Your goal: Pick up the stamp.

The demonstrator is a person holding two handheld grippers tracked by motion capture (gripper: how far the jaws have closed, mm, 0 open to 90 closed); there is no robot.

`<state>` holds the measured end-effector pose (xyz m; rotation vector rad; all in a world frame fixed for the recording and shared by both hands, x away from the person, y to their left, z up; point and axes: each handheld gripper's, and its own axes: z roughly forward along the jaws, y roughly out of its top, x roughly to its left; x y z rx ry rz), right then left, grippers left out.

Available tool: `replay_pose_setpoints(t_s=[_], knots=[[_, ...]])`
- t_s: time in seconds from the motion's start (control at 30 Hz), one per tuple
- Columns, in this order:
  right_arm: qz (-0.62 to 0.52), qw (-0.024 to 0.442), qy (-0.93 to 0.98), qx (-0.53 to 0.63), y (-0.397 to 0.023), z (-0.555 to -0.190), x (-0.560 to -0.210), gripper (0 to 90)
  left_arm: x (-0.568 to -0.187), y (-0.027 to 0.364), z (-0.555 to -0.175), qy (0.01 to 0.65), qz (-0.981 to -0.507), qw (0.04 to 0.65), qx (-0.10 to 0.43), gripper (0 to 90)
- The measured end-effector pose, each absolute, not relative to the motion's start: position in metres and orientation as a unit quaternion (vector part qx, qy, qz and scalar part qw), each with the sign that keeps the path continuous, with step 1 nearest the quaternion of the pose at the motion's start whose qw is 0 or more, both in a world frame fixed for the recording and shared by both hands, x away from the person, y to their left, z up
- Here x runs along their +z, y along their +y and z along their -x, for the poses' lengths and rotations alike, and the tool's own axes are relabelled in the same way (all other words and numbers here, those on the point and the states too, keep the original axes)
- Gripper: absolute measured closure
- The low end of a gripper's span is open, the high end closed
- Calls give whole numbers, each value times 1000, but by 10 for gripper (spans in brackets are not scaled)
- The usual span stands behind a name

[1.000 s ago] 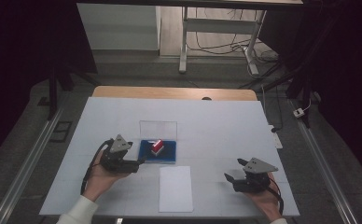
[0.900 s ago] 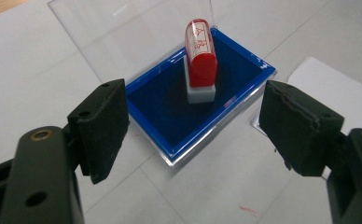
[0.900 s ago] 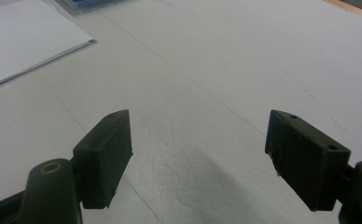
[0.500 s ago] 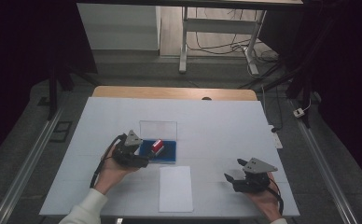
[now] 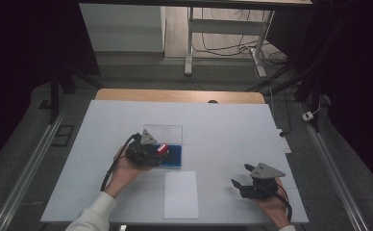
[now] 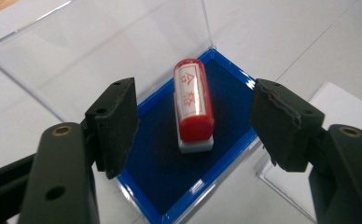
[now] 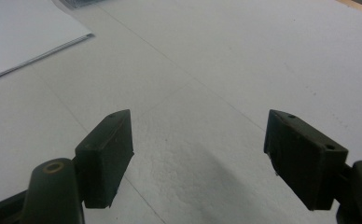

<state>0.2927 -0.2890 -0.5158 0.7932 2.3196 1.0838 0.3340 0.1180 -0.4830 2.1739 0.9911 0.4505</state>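
Table (image 5: 223,125), white-covered, takes up most of the high view. White sheet (image 5: 180,193) lies near its 6 o'clock edge. Ink pad case (image 5: 172,156), blue pad with clear lid hinged open toward 12 o'clock, sits left of table centre, just at 12 o'clock of the sheet. Red stamp (image 6: 193,105) stands face-down on the blue pad, cap tipped toward the camera in the left gripper view.

Left gripper (image 6: 194,119): jaws have just been closing, now at medium width, one on each side of the stamp, pads not touching it. Right gripper (image 5: 244,183): idle at 4 o'clock of the table, jaws wide, nothing between them.

Step in hand, as judged: grasping the stamp. Centre the pads on the red body, not the white base; close squarely so it doesn't tip on the pad; lift straight up, clear of the lid.
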Motion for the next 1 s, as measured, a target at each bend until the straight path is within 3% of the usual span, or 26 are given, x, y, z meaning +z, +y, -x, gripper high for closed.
replay_pose_setpoints(t_s=[1.0], knots=[[-288,231,846,385,-289,-293,-518,244,-497,105,-350,387,-841,340,168,583]])
